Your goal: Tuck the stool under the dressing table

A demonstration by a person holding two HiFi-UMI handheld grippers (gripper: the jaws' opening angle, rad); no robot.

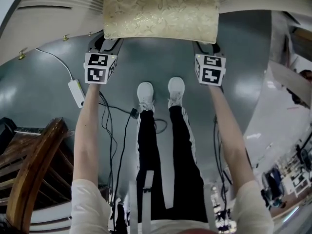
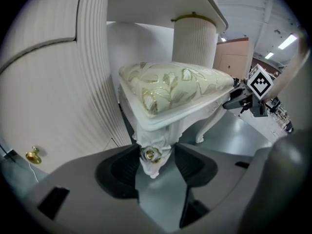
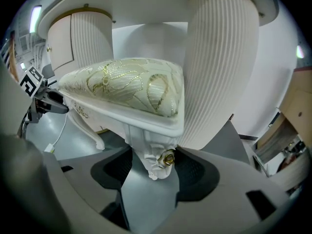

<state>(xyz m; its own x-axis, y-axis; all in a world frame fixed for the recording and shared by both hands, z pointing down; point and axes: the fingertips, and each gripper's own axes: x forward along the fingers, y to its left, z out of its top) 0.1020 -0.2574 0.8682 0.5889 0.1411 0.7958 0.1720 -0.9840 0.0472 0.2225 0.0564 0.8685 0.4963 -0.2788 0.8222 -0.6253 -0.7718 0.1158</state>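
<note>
The stool [image 1: 161, 11] has a cream cushion with a gold leaf pattern and white carved legs. In the head view it stands at the top centre, between the ribbed white pedestals of the dressing table [image 1: 53, 28]. My left gripper [image 1: 109, 44] is shut on the stool's near left leg [image 2: 152, 155], the pads either side of its gold rosette. My right gripper [image 1: 204, 47] is shut on the near right leg [image 3: 158, 162] in the same way. In the right gripper view, a pedestal [image 3: 222, 67] stands right beside the cushion [image 3: 126, 89]. The tabletop hangs above the seat [image 2: 175, 89].
A white power strip [image 1: 76, 92] and black cables lie on the grey floor left of the person's white shoes [image 1: 145, 94]. A dark wooden chair [image 1: 34, 169] stands at the lower left. A gold knob [image 2: 33, 155] sits on the left cabinet front.
</note>
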